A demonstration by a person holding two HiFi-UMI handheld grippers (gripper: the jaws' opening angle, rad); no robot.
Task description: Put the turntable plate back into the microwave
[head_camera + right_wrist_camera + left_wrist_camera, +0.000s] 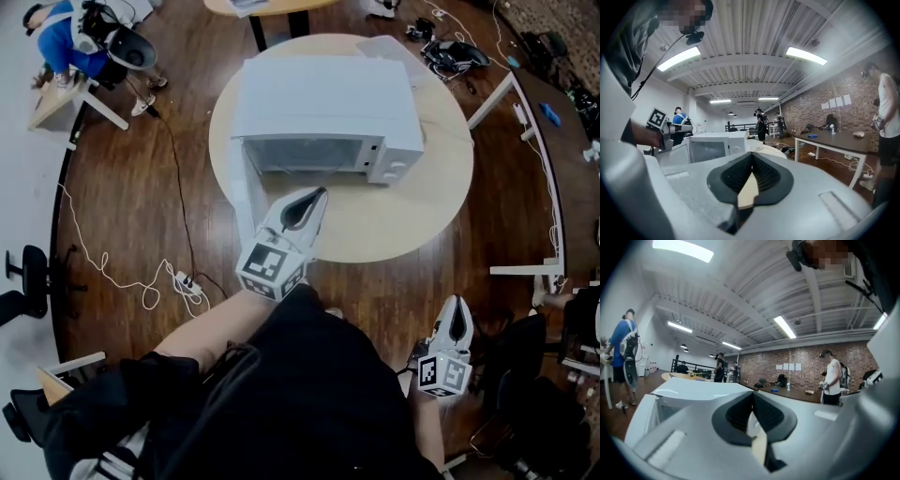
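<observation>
The round counter point(412, 225) is carrying the white microwave point(328, 98). The microwave is sitting just beyond the tips of the left gripper point(315, 197) and well ahead of the right gripper point(457, 309), which is hanging off the counter's edge over the wood floor point(187, 187). The microwave's door point(242, 183) is standing open, just left of the left fingers point(771, 416). Only the head view is looking into the cavity, which is too dim there to tell whether the turntable plate is lying inside. The left gripper view is catching the oven's top from close by. The right gripper view is showing its front from farther off, with the left gripper beside it. Both pairs of fingers are pressing fully together, gripping nothing.
</observation>
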